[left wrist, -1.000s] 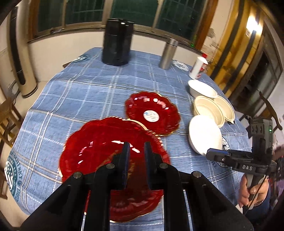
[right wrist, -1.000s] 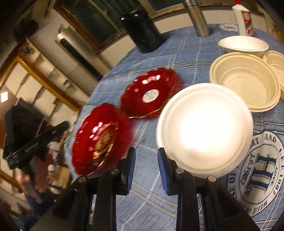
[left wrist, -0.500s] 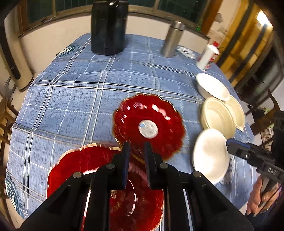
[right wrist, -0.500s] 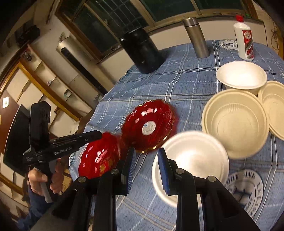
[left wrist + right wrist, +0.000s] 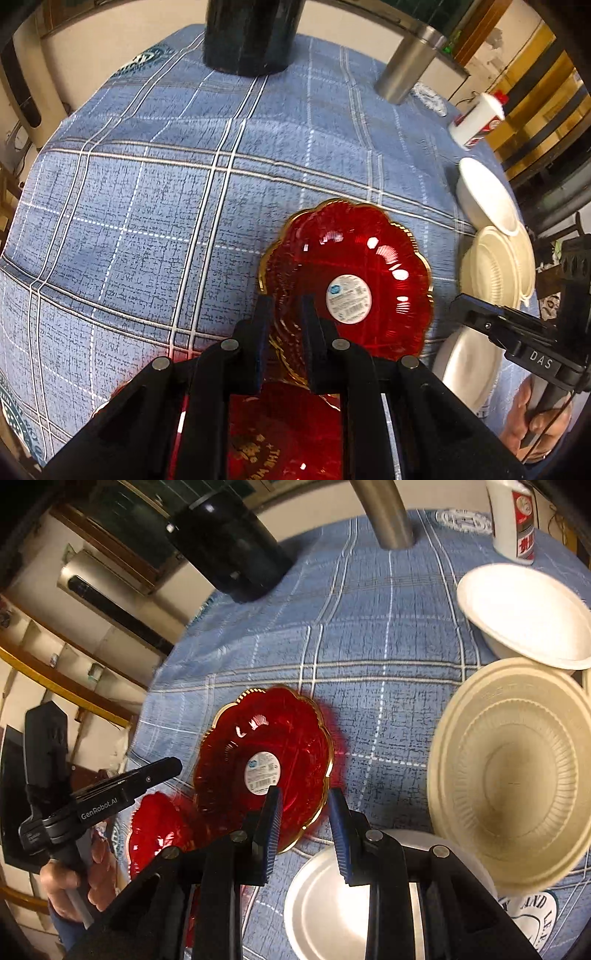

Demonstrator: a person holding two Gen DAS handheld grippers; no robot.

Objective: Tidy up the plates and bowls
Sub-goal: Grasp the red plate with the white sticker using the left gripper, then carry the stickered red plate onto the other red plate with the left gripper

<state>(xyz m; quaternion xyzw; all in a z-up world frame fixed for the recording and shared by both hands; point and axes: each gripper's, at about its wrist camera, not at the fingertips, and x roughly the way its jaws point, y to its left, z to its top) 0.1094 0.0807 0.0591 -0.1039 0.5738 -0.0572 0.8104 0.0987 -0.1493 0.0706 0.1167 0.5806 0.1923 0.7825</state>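
A small red scalloped plate with a round white sticker lies on the blue checked tablecloth; it also shows in the right wrist view. My left gripper is shut on the rim of a larger red plate, holding it just short of the small plate. The larger plate shows under the left gripper in the right wrist view. My right gripper is shut on the rim of a white bowl, held above the cloth.
A cream ribbed bowl and a white bowl sit at the right. A black canister, a steel flask and a white bottle stand at the far side. The table edge runs along the left.
My left gripper has carried the larger red plate forward toward the small red plate. My right gripper has moved forward with the white bowl, closer to the small plate and cream bowl.
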